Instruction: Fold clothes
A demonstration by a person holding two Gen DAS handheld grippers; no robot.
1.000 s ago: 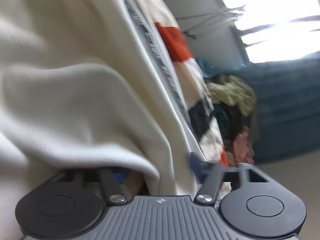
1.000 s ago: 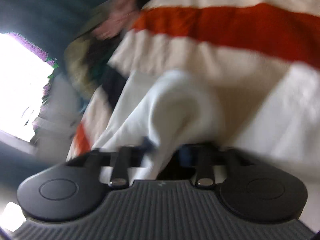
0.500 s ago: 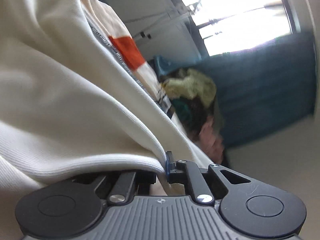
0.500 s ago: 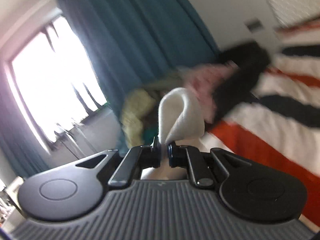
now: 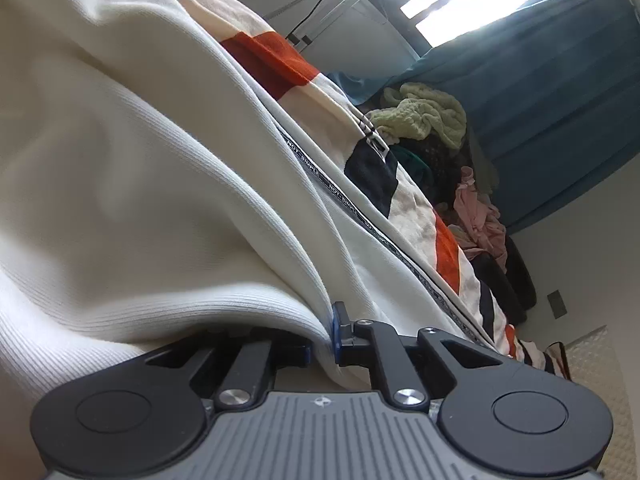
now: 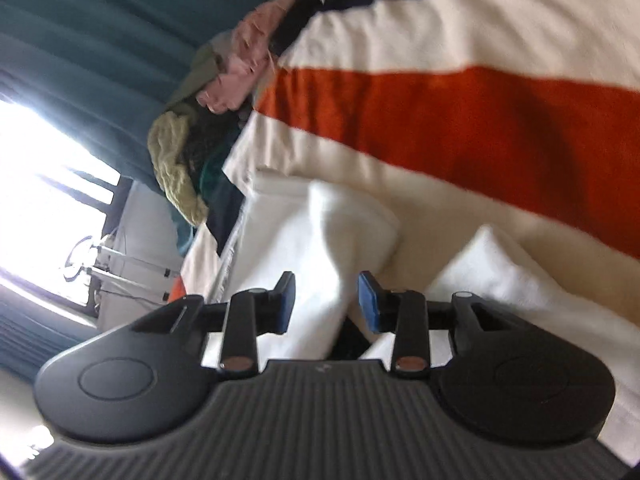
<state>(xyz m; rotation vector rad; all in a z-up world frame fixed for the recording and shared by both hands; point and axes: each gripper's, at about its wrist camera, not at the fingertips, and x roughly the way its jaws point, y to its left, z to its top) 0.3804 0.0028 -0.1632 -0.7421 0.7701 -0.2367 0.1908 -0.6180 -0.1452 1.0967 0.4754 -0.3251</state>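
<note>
Left wrist: tongs (image 5: 322, 338) tilted downward

The cream ribbed knit garment (image 5: 132, 184) runs off the left and top edges of the left wrist view and drapes over the left gripper (image 5: 322, 338), hiding its left finger. In the right wrist view the striped cream, orange and navy bedspread (image 6: 460, 128) is motion-blurred and cut off at the right. The far heap of crumpled clothes (image 6: 208, 120) is too blurred to sort into garments.
</note>
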